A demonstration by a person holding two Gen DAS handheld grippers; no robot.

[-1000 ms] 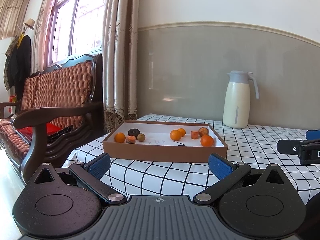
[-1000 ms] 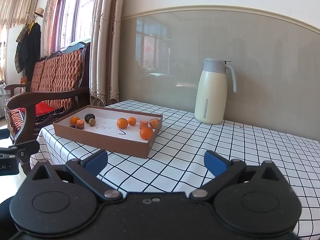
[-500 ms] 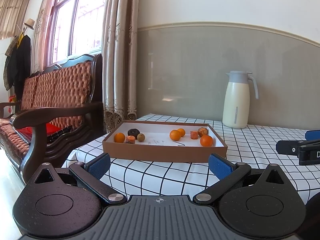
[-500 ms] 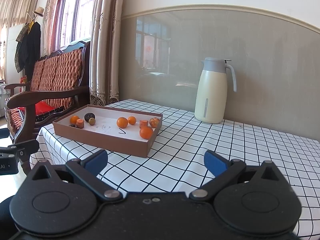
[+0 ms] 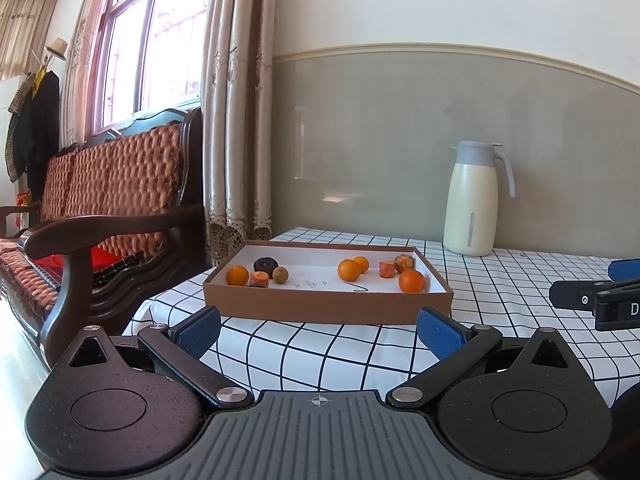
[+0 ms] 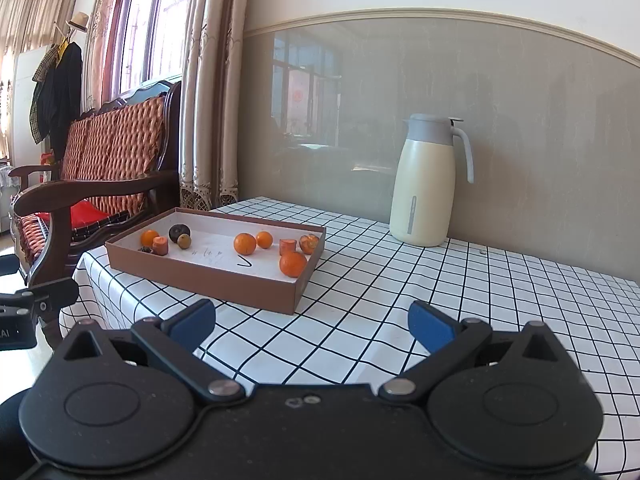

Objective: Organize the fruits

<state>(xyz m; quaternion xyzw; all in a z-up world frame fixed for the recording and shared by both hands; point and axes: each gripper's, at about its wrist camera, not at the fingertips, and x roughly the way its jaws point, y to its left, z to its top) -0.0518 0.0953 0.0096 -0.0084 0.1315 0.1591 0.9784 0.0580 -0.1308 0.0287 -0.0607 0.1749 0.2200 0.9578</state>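
Left gripper (image 5: 318, 330): bottom centre, fingers spread wide, holding nothing.
Right gripper (image 6: 312, 326): bottom centre, likewise spread and empty.
Tablecloth (image 6: 400, 300): checked, under both.
Tray (image 5: 328, 310): brown, mid-frame, well ahead.
Fruit: oranges (image 5: 411, 281) right, dark fruit (image 5: 265, 266) left.
Handling: likely light, round, apt to roll; grip across the middle, gently.

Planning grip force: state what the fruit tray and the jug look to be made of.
Tray: likely cardboard, matte brown outside, white inside; thin straight walls and sharp folded corners.
Jug: cream body with soft sheen, grey lid and handle; possibly coated metal or plastic, unclear from here.
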